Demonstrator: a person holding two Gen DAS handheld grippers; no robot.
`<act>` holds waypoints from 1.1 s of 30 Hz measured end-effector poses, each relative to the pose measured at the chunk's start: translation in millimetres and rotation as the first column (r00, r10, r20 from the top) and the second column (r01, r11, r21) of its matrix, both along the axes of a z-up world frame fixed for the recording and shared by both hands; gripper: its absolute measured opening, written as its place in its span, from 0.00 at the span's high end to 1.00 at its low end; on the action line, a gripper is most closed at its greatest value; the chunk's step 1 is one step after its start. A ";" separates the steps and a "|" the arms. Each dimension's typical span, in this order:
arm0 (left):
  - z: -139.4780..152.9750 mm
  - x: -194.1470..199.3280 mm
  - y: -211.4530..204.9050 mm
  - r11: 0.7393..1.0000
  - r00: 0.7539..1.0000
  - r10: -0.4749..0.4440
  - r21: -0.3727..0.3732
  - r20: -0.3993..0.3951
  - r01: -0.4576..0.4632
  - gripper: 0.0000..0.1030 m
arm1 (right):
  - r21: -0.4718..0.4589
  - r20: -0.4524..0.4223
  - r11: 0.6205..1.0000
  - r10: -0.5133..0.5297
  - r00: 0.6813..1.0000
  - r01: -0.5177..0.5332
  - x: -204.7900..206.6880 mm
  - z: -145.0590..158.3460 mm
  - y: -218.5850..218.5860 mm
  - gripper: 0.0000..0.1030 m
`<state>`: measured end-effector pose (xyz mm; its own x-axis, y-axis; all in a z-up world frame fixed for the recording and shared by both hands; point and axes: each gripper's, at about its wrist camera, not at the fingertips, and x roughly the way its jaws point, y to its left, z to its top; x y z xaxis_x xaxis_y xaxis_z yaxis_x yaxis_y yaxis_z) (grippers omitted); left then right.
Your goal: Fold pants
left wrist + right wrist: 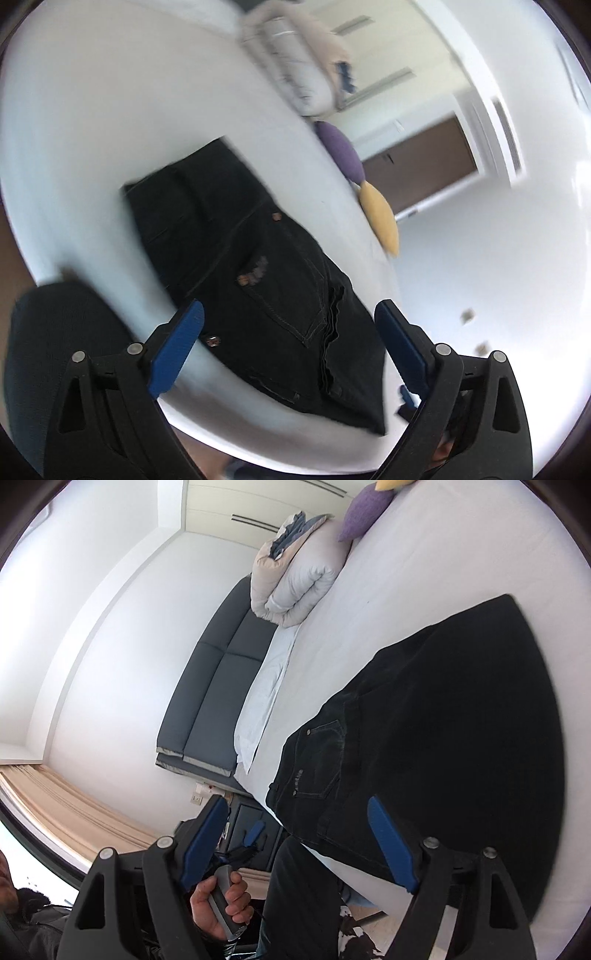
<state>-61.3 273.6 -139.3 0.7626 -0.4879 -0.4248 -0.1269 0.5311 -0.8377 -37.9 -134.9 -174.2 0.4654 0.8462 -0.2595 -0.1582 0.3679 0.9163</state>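
Currently both tools, left tool (288, 328) and right tool (295, 830), hang wide open with nothing held above the black pants (236, 243) lying folded on the white bed (92, 129), likely let go to settle flat.

Pants (424, 731) lie on the bed (424, 572), cushions (364, 511) beyond.

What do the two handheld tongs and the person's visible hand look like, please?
Both the left tongs and right tongs have matte black frames with triangular cut-outs, round silver pivot pins and flat blue finger pads. In the right wrist view a bare hand grips a grey handle; a dark sleeve edge shows at the wrist.
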 end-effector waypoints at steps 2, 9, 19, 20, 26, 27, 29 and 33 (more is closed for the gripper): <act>-15.9 2.1 7.8 0.996 0.999 0.018 -0.092 -0.032 -0.021 0.09 | 0.002 -0.010 1.000 0.002 1.000 -0.002 5.2 -0.3 1.6 0.27; -53.5 23.9 19.0 0.969 0.996 0.043 -0.240 -0.083 -0.062 0.09 | -0.011 -0.022 1.000 0.026 0.999 -0.026 9.5 1.9 11.1 0.30; -82.5 40.6 38.8 0.907 0.991 0.074 -0.406 -0.111 -0.113 0.12 | -0.020 -0.021 0.999 0.043 0.999 -0.044 15.1 3.0 20.3 0.32; -85.9 39.8 42.4 0.893 0.990 0.083 -0.432 -0.115 -0.125 0.13 | -0.021 -0.019 0.999 0.045 0.999 -0.045 15.5 3.2 21.6 0.32; -87.7 23.7 54.4 0.901 0.975 0.154 -0.382 -0.162 -0.206 0.27 | -0.038 -0.021 0.998 0.050 0.999 -0.051 15.9 3.3 26.2 0.32; -84.4 24.1 55.5 0.912 0.973 0.165 -0.351 -0.164 -0.214 0.27 | -0.038 -0.023 0.998 0.051 0.998 -0.051 15.8 3.1 26.8 0.32; -80.3 31.5 56.5 0.935 0.972 0.168 -0.285 -0.164 -0.209 0.27 | -0.037 -0.021 0.998 0.054 0.998 -0.054 16.0 3.5 28.6 0.32; -84.9 53.0 54.0 0.932 0.978 0.113 -0.321 -0.176 -0.166 0.27 | -0.031 -0.021 0.998 0.062 0.998 -0.062 19.0 2.8 34.6 0.33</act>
<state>-8.3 327.6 -224.2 0.7724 -0.5143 -0.3727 -0.3192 0.1929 -0.9278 -18.9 -100.3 -171.4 0.4067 0.8645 -0.2953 -0.1638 0.3870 0.9074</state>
